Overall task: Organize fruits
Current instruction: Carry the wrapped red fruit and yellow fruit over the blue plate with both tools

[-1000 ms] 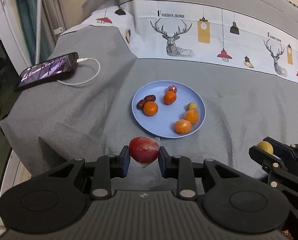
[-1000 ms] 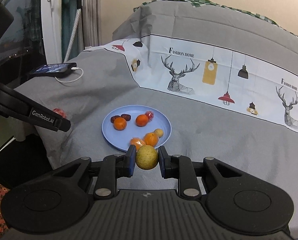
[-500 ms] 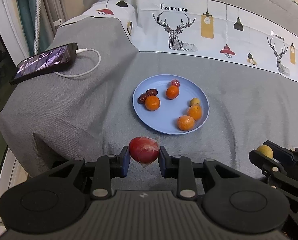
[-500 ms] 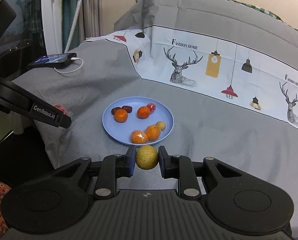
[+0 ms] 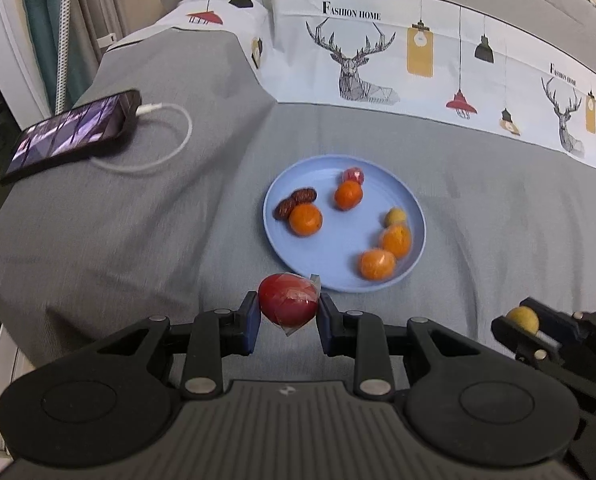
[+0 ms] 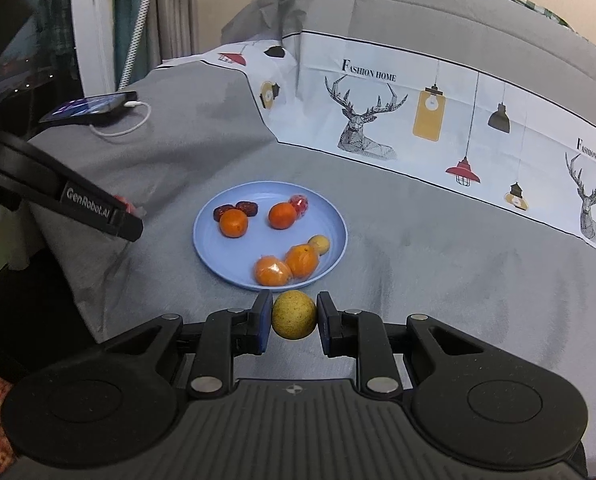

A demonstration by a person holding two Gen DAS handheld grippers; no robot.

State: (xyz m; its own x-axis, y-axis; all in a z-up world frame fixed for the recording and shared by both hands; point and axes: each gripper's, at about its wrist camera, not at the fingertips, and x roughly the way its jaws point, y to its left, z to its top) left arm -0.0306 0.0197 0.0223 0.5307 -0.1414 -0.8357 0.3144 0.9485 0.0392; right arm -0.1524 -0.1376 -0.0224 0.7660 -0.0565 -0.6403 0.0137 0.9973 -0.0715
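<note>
A light blue plate (image 5: 378, 184) (image 6: 218, 260) lies on the grey bedspread and holds several oranges, two dark dates, a small red wrapped fruit and a small yellow fruit. My left gripper (image 5: 288, 310) is shut on a red fruit in clear wrap (image 5: 288, 298), just short of the plate's near rim. My right gripper (image 6: 294, 316) is shut on a round yellow fruit (image 6: 294, 314), also just before the plate's near edge. In the left wrist view the right gripper (image 5: 526, 322) shows at the lower right with the yellow fruit (image 5: 522, 318) in it.
A black phone (image 5: 74, 132) (image 6: 86, 106) with a white charging cable (image 5: 166, 152) lies at the bed's left corner. A folded quilt with deer and lamp prints (image 5: 418, 48) runs across the back. The bed's edge drops off at the left.
Both grippers have moved forward toward the plate, which now looks larger and nearer. Each keeps the same fruit between its pads.
</note>
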